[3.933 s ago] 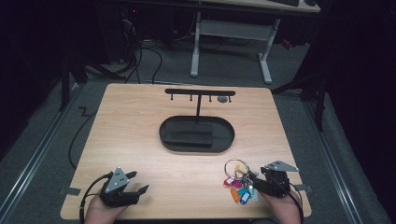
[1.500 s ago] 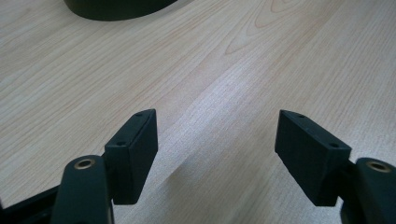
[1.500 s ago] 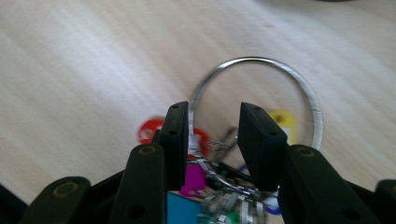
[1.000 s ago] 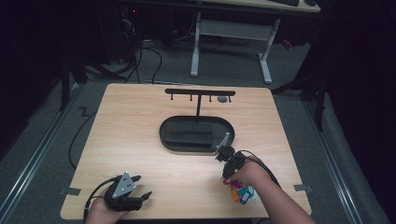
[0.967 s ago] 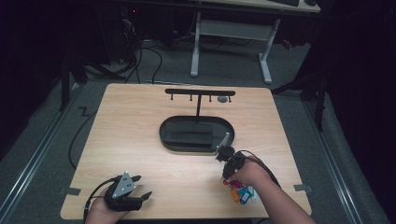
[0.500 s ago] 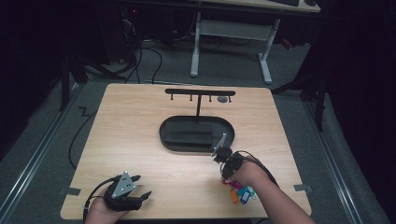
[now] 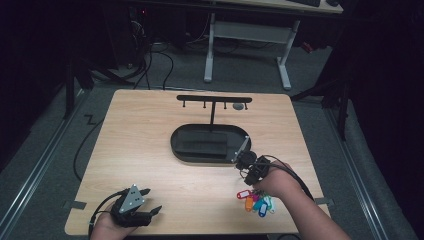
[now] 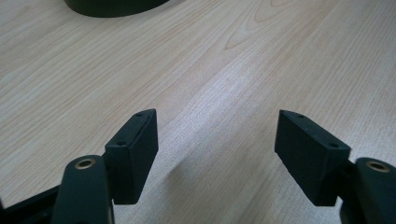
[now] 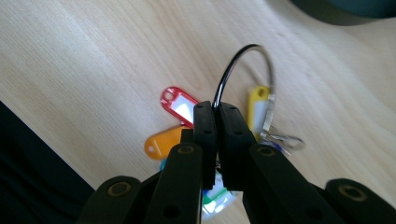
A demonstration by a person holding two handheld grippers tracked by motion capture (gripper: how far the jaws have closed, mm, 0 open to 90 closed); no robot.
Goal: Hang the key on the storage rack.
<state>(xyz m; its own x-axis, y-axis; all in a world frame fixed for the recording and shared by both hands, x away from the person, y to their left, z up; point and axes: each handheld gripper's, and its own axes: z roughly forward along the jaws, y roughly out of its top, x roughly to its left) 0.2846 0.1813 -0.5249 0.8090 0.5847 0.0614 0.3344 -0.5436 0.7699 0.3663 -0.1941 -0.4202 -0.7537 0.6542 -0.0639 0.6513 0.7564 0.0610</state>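
The right gripper has its fingers pressed together on the wire key ring, which sits just above the desk at its near right. Treat the ring as light, stiff and slippery; the tags dangle loosely, so expect swing. Grip the bare wire, not a tag. Your left gripper rests wide open, holding nothing. The black tray and hook rack stand beyond; clear the tray rim.
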